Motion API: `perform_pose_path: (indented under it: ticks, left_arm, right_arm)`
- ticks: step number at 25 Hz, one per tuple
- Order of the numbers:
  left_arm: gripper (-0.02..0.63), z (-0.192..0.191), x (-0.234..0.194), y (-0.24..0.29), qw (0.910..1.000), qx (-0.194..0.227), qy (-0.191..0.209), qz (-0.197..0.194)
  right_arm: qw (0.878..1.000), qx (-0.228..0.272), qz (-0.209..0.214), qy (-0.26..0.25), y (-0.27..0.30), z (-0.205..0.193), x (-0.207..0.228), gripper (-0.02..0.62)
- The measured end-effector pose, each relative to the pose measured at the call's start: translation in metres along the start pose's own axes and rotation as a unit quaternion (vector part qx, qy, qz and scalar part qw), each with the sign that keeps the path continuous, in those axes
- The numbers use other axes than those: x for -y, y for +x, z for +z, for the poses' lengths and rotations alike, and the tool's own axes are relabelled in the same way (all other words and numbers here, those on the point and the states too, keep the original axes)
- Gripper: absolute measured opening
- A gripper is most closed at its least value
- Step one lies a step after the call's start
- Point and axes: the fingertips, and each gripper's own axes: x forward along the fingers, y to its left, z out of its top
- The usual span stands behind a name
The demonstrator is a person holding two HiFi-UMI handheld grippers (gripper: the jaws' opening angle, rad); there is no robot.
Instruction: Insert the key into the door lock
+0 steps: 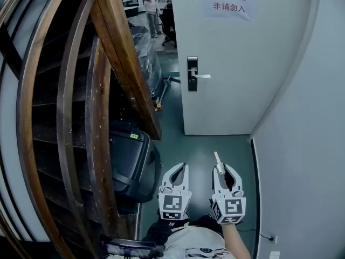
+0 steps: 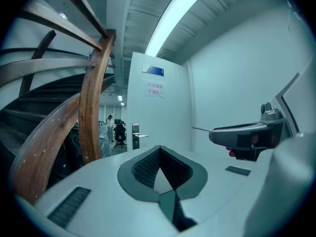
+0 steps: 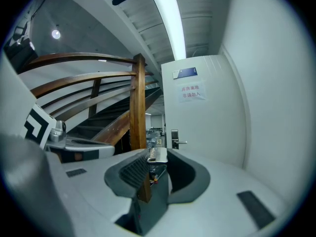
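1. The key (image 1: 218,161) is pinched at its near end between the jaws of the right gripper (image 1: 225,171), and its tip pokes out forward.
2. The lock (image 1: 192,73) sits with its lever handle (image 1: 202,76) on the white door (image 1: 237,63) ahead, well apart from the key.
3. The left gripper (image 1: 178,170) is just beside the right one, its jaw tips pressed together on nothing.
4. A wooden stair rail (image 1: 116,47) rises on the left, and a paper sign (image 1: 228,1) is stuck high on the door.
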Motion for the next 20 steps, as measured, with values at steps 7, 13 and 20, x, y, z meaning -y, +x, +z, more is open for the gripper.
perform_pose_path:
  ticks: [7, 13, 20]
  left_arm:
    - [0.005, -0.012, -0.009, 0.013, 0.9998, -0.012, -0.013, -0.007]
    - [0.005, -0.011, -0.031, 0.045, 0.9998, -0.012, -0.010, 0.009]
    - [0.005, 0.005, -0.053, 0.106, 0.9996, -0.004, -0.009, 0.027]
  right_arm:
    - [1.000, -0.013, 0.000, 0.000, 0.013, -0.008, -0.008, 0.118]
    - [1.000, -0.006, 0.008, 0.000, 0.056, -0.004, 0.004, 0.118]
    - [1.000, 0.006, 0.031, -0.002, 0.118, 0.012, 0.024, 0.118]
